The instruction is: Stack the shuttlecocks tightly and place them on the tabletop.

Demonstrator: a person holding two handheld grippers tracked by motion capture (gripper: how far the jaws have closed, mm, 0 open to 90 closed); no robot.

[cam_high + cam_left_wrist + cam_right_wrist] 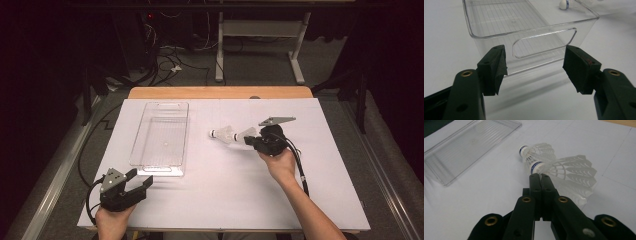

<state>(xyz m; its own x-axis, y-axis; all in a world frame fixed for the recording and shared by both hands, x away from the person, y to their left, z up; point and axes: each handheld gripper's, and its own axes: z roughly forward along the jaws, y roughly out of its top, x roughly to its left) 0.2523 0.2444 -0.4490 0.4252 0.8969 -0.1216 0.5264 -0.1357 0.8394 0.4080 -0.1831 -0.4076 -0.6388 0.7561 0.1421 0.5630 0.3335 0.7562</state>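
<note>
The right gripper, jaws pressed together, touches the near shuttlecock at mid-table; the left gripper gapes empty before the clear bin's near edge.

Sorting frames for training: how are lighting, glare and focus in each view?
High view: bright table, dark surroundings. Left gripper view: clear bin glints along its rim, and the near jaws look soft. Right gripper view: shuttlecocks sharp, faint shadows.

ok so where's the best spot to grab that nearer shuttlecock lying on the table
Probably the cork head of the nearer shuttlecock, at its blue band: firm and round, while the feather skirt looks flimsy. It lies on its side, so come in low along the table from the head end, jaws either side. The right gripper sits there, jaws together.
</note>
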